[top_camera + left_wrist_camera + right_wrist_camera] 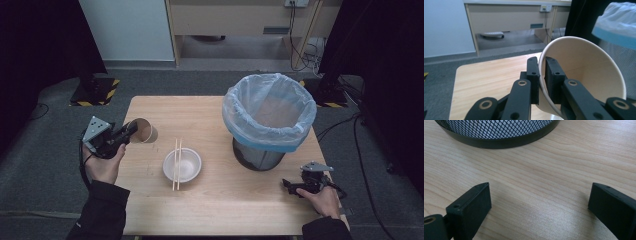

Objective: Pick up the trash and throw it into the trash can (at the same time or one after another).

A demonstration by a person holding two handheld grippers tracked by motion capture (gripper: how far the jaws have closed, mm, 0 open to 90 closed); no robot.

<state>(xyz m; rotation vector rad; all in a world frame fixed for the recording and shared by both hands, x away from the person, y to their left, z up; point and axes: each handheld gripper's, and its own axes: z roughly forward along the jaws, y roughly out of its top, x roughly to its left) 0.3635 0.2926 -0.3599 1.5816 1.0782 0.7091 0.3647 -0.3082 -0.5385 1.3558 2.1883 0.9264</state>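
A tan paper cup (144,131) hangs tilted on its side above the table's left part, its mouth turned toward my left gripper (131,130). That gripper is shut on the cup's rim, one jaw inside and one outside, as the left gripper view shows at the cup (586,67) and the left gripper (542,75). A white bowl (182,165) with a pair of wooden chopsticks (176,157) laid across it sits at the table's middle. My right gripper (289,186) rests low near the front right, and in its own view the right gripper (541,205) is open over bare wood.
A black mesh bin (260,150) lined with a pale blue bag (270,107) stands at the back right of the wooden table (220,205); its base (496,135) lies just ahead of my right gripper. Grey carpet surrounds the table.
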